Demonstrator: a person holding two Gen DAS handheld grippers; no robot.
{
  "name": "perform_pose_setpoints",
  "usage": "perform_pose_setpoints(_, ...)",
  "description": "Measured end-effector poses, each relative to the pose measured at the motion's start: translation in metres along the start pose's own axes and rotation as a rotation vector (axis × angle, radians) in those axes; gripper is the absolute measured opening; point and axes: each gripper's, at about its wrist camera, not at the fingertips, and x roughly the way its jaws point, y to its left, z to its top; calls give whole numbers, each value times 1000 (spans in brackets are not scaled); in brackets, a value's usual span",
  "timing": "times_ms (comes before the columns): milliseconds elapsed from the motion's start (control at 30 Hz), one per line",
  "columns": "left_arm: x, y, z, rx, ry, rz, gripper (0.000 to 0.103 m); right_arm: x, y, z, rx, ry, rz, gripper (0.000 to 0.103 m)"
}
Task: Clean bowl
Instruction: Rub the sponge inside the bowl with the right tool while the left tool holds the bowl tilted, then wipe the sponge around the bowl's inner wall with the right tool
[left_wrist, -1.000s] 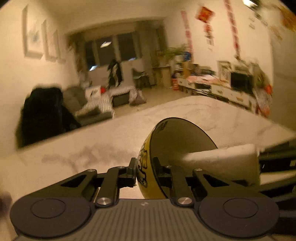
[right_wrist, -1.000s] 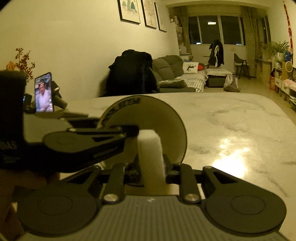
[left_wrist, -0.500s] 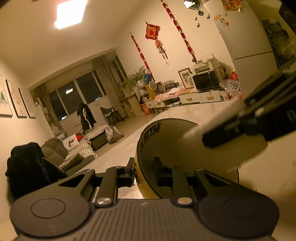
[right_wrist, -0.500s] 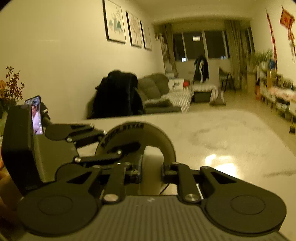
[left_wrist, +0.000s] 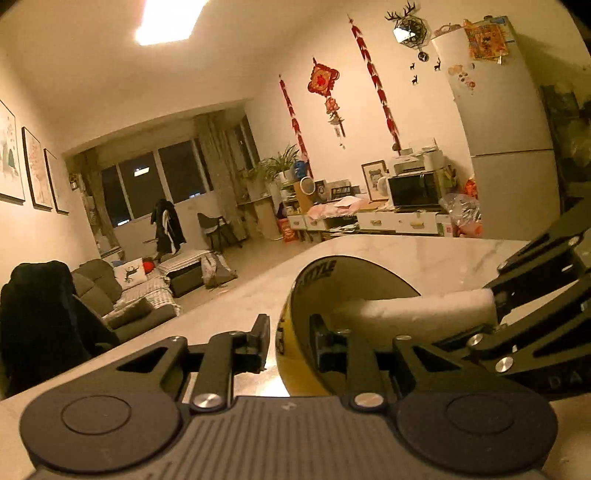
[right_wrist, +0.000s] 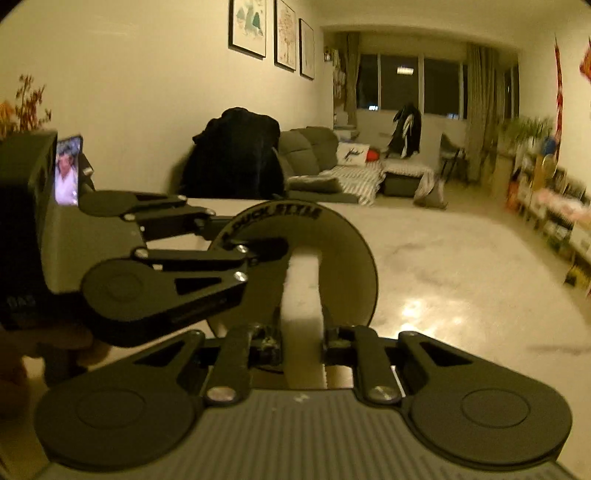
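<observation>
The bowl (left_wrist: 332, 295) stands tipped on its side above the marble table (left_wrist: 424, 251), yellow outside and dark inside, with black lettering along the inner rim; its opening faces toward the right gripper; its rim wall passes between the two fingers of the left gripper (left_wrist: 288, 339). One finger (left_wrist: 258, 339) sits outside the yellow wall with a clear gap between its pad and the bowl; the other finger (left_wrist: 325, 343) sits inside the bowl against the wall; these jaws are opening, so the rim is between them but no longer pinched.

A white sponge (left_wrist: 424, 306) reaches into the bowl from the right side of the left wrist view, its far end against the dark inner surface; the right gripper (right_wrist: 303, 343) has its jaws closed tight on the near end of the sponge (right_wrist: 301, 295), which stands on edge between the pads. In the right wrist view the bowl (right_wrist: 343, 266) lies straight ahead of this claw, just past the sponge, with the left gripper (right_wrist: 266, 247) coming in from the left and straddling the rim.

Beyond the table lie a grey sofa (right_wrist: 314, 151), a dark coat on a chair back (right_wrist: 232, 155), and framed pictures (right_wrist: 273, 33) on the wall; a lit phone screen (right_wrist: 66, 170) shows at the left edge.
</observation>
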Motion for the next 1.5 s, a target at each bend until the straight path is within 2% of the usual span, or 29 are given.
perform_pose_setpoints(133, 0, 5, 1, -29, -7, -49, 25, 1, 2, 1, -53, 27, -34, 18)
perform_pose_setpoints(333, -2, 10, 2, -69, -15, -77, 23, -8, 8, 3, -169, -51, -139, 17)
perform_pose_setpoints(533, -3, 9, 5, -73, -19, -81, 23, -10, 4, -2, -147, -27, -119, 17)
perform_pose_setpoints(800, -9, 10, 2, -70, -22, -84, 23, -10, -5, -1, 20, 73, 74, 18)
perform_pose_setpoints(933, -11, 11, 0, -70, -25, -86, 23, -7, -5, 1, 36, 86, 68, 18)
perform_pose_setpoints(1200, -11, 9, 1, -66, -24, -87, 24, -5, -10, 11, -4, 75, -45, 18)
perform_pose_setpoints(1500, -12, 8, 1, -60, -29, -90, 25, -5, -12, 5, 42, 92, -40, 18)
